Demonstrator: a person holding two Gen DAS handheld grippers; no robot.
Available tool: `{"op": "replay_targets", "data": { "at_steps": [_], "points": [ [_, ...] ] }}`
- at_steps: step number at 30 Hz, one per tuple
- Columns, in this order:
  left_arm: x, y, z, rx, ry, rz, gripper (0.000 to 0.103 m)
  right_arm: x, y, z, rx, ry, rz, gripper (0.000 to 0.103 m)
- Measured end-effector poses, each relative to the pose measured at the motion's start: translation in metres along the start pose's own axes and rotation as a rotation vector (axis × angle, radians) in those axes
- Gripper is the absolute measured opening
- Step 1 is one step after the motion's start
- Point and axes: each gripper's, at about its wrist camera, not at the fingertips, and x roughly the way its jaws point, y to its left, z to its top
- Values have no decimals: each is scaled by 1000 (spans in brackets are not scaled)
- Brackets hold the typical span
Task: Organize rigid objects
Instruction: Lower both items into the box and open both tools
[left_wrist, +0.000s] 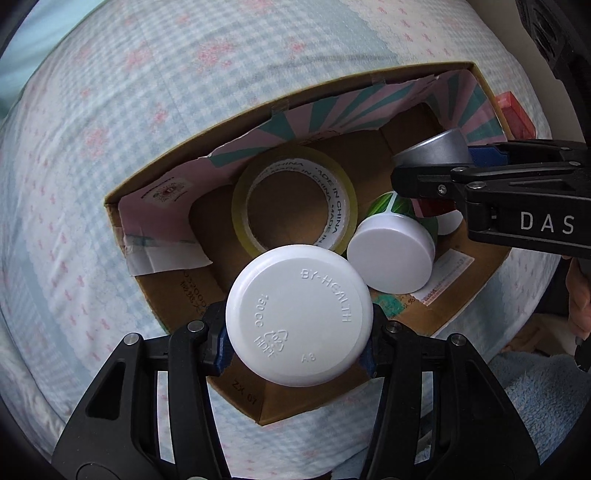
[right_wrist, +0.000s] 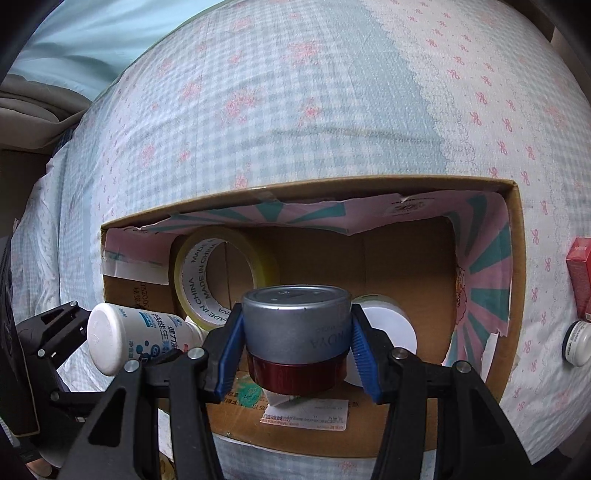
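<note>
My left gripper (left_wrist: 299, 317) is shut on a white plastic bottle (left_wrist: 299, 317), whose embossed base faces the camera, over the near side of an open cardboard box (left_wrist: 162, 306). The same bottle (right_wrist: 136, 332) shows at the left of the right wrist view. My right gripper (right_wrist: 297, 332) is shut on a jar with a silver top and a red lower part (right_wrist: 295, 325), held above the box (right_wrist: 517, 258). Inside the box lie a roll of yellowish tape (left_wrist: 295, 195) and a white-lidded jar with a green label (left_wrist: 391, 254).
The box sits on a bed with a pale blue checked sheet with pink bows (right_wrist: 295, 110). A red carton (right_wrist: 580, 273) and a small white jar (right_wrist: 576, 341) lie on the sheet right of the box. A blue towel (left_wrist: 535, 391) is at the lower right.
</note>
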Motion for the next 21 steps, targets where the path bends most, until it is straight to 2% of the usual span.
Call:
{"op": "replay_targets", "data": {
  "at_steps": [3, 5, 6, 7, 8, 10, 14, 21],
  "points": [
    [0, -6, 3, 8, 12, -40, 51, 7, 0, 4, -9, 21, 20, 50],
    [-7, -12, 3, 30, -3, -21, 101, 11, -1, 7, -4, 30, 29, 52],
    [-11, -14, 3, 39, -18, -19, 103, 13, -2, 8, 4, 39, 29, 59],
    [-11, -15, 2, 44, -23, -15, 103, 13, -4, 9, 18, 43, 29, 87],
    [-11, -16, 1, 42, -25, -12, 103, 11, -6, 9, 22, 34, 38, 103],
    [-8, -14, -2, 27, -23, -3, 103, 3, -7, 10, 10, -7, 48, 103],
    [-4, -12, -11, -7, -30, 0, 103, -5, -7, 11, -31, -2, 12, 103],
    [-13, -7, -27, -51, -53, 9, 103, -25, -8, 3, -15, -39, 23, 103]
  ]
}}
